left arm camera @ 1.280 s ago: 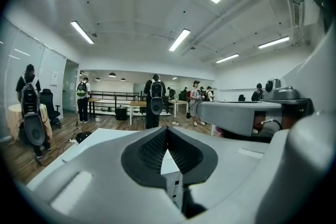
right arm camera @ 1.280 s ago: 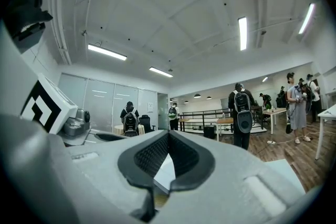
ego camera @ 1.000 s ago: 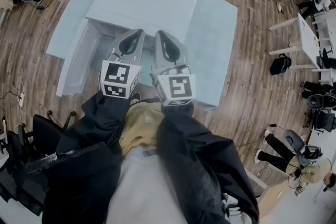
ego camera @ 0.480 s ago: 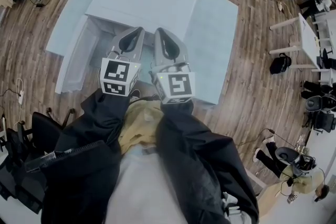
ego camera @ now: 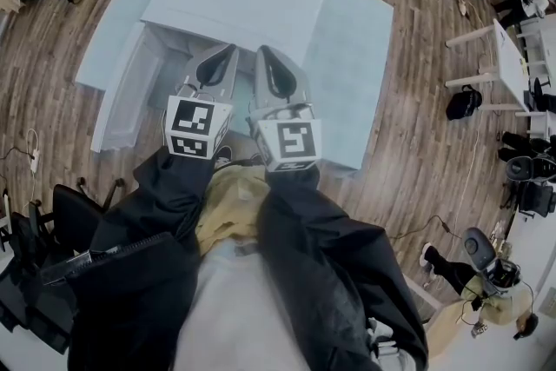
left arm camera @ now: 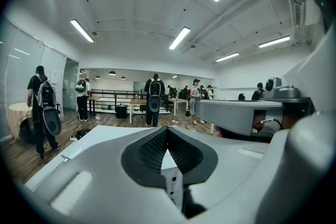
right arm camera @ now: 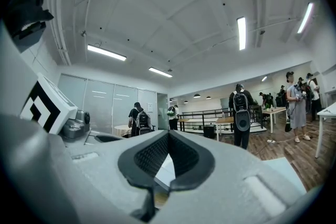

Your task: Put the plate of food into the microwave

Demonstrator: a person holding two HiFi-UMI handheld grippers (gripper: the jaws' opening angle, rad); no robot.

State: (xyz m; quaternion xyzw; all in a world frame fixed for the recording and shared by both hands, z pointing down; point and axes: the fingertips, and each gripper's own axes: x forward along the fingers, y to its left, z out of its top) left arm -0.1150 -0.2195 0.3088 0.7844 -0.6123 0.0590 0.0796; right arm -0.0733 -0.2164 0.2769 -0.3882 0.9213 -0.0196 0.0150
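Note:
In the head view my left gripper [ego camera: 228, 53] and right gripper [ego camera: 264, 55] are held side by side, close together, over a white box-shaped appliance [ego camera: 234, 4] seen from above. It stands on a pale blue table [ego camera: 360, 74]. Both grippers point level, away from the body. In the left gripper view the left gripper [left arm camera: 167, 129] has its dark pads meeting at the tip with nothing between them. The right gripper [right arm camera: 168, 135] looks the same in its own view, shut and empty. No plate of food shows in any view.
A white panel [ego camera: 130, 104] lies along the appliance's left side. Wooden floor surrounds the table. Office chairs [ego camera: 74, 213] stand at the lower left, and a dark bag [ego camera: 463, 107] and white tables [ego camera: 512, 56] at the right. People with backpacks [left arm camera: 154, 98] stand beyond.
Both grippers stay where they were, still shut. Only people at the edges of the head view have shifted.

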